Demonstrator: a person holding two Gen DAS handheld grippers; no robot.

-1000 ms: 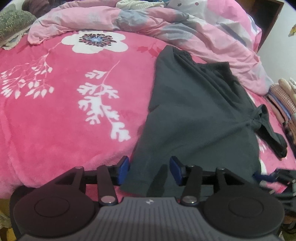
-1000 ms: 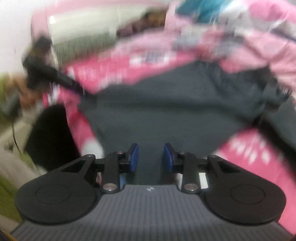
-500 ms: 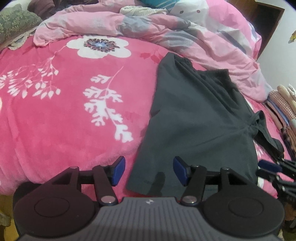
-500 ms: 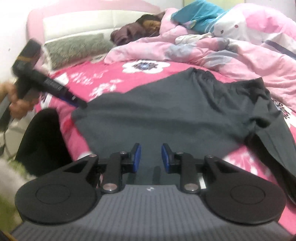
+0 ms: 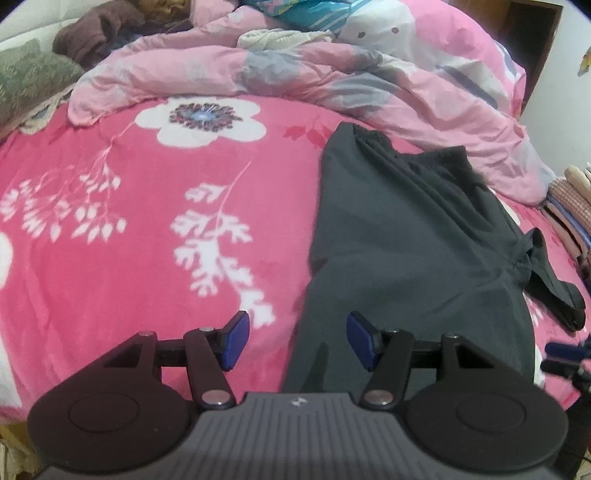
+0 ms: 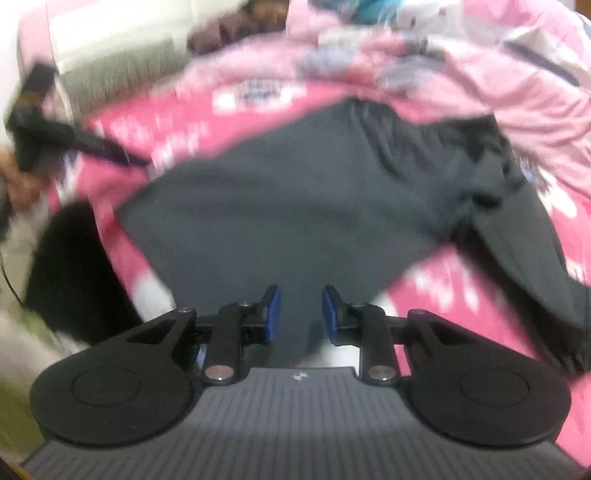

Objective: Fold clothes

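Note:
A dark grey garment (image 5: pixel 406 240) lies spread on the pink flowered blanket (image 5: pixel 110 258), one sleeve trailing off to the right. My left gripper (image 5: pixel 297 334) hovers open over its near left hem corner, and neither pad touches the cloth. In the blurred right wrist view the garment (image 6: pixel 295 192) tapers toward my right gripper (image 6: pixel 301 310). Its narrow jaws are shut on the near hem, with dark cloth filling the gap. The right gripper (image 5: pixel 561 356) shows at the left view's right edge. The left gripper (image 6: pixel 92 144) and the hand holding it (image 6: pixel 14 173) show at the far left.
A crumpled pink duvet (image 5: pixel 332 74) is heaped along the far side of the bed. Folded clothes (image 5: pixel 569 206) are stacked at the right edge. A green pillow (image 5: pixel 26 81) and brown clothing (image 5: pixel 96 29) sit at the back left. Something dark (image 6: pixel 70 266) hangs off the bed's near left edge.
My left jaws have spread wider over the hem corner. The right gripper has risen a little with the cloth between its pads, and its view is blurred again.

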